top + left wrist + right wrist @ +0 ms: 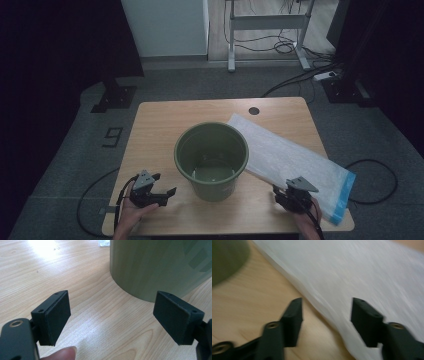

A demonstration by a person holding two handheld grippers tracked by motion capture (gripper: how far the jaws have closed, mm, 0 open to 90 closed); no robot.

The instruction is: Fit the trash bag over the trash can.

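A green bucket (211, 159) stands upright and empty in the middle of the wooden table (165, 120). A white plastic bag (292, 160) with a blue end lies flat from behind the bucket to the table's right front corner. My left gripper (162, 187) is open near the front left, aimed at the bucket's lower wall (160, 267), nothing between its pads (58, 315). My right gripper (284, 192) is open at the bag's near edge (329, 315), with one jaw over bare wood and the other over the bag. The right gripper view is motion-blurred.
A round cable hole (254, 111) sits at the table's far edge. Cables run over the carpet beside the table, and a white desk frame (267, 22) stands behind. A fingertip (61, 353) shows at the bottom of the left gripper view.
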